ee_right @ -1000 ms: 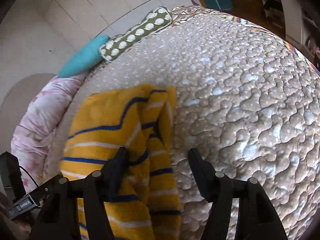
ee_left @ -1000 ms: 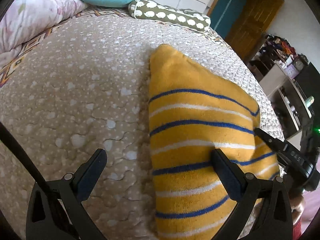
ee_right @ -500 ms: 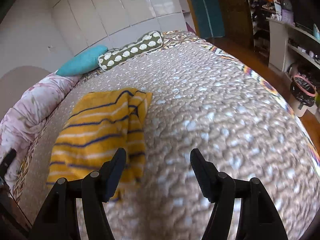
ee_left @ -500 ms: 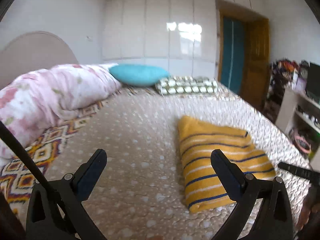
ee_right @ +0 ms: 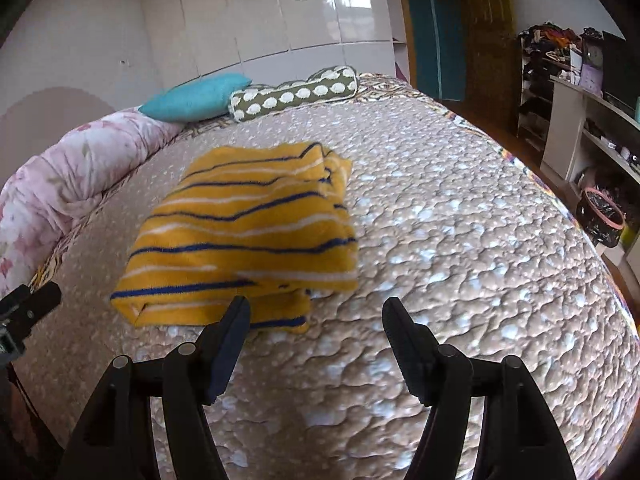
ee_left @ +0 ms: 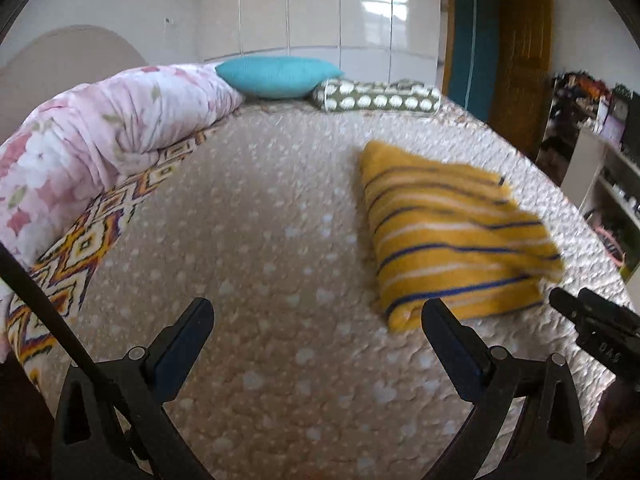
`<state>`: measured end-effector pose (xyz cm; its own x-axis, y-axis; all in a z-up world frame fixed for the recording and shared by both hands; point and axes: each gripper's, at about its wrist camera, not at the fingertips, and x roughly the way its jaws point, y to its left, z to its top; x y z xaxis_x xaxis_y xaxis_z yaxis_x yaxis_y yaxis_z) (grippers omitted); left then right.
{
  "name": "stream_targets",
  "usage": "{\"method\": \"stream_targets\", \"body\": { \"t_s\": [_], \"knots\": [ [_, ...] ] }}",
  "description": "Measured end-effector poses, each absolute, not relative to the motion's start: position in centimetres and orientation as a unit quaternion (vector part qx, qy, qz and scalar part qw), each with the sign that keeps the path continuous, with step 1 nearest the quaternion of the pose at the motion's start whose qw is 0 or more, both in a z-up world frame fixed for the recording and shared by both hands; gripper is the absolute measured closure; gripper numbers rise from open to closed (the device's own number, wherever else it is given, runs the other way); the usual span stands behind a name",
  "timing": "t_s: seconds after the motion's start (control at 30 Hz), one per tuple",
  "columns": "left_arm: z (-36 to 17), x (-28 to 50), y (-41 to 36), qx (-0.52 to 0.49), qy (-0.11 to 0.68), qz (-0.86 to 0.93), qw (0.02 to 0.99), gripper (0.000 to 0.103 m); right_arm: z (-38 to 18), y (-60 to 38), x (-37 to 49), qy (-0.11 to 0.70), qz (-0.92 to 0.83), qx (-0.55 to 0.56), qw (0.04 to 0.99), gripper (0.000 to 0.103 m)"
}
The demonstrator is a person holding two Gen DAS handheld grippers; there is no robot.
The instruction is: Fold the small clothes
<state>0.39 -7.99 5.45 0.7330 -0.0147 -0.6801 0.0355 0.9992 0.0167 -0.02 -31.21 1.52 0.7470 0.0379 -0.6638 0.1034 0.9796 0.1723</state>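
bed [ee_right: 460, 240]: wide, covered by a beige quilted bedspread with pale blotches and a bright zigzag-patterned border along its edges.
head end: pink floral rolled duvet [ee_left: 100, 136] along one side; teal rectangular cushion [ee_left: 276, 76] touching an olive bolster with white dots [ee_left: 376, 98].
room: glossy white wardrobe panels [ee_right: 280, 16] behind the bed; teal and brown wooden door [ee_left: 496, 48]; white open shelving unit [ee_right: 592, 136] with clutter beside the bed; dark bin with a pink rim [ee_right: 602, 216] on the floor near it.
mustard-yellow knitted garment with blue and white stripes [ee_right: 248, 232]: folded into a rough rectangle, lying flat on the bedspread near the middle of the bed, closer to the duvet side. long axis runs from the near edge toward the cushions; stripes run across it. one layer sits slightly askew over the lower one at the near end.
left hand-held gripper [ee_left: 318, 320]: jaws wide, nothing between them, above the bedspread, just beside the garment's near corner.
right hand-held gripper [ee_right: 316, 316]: jaws wide, empty, near the garment's near edge, not gripping it.
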Motion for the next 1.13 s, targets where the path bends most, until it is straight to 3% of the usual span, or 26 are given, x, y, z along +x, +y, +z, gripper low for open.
{"method": "stream_targets", "body": {
  "t_s": [1.13],
  "knots": [
    [3.3, 0.3, -9.3, 0.039, 0.413, -0.024, 0.91, 0.0, -1.0, -27.4, -0.4, 0.406, -0.015, 0.062, 0.912, 0.028]
  ]
}}
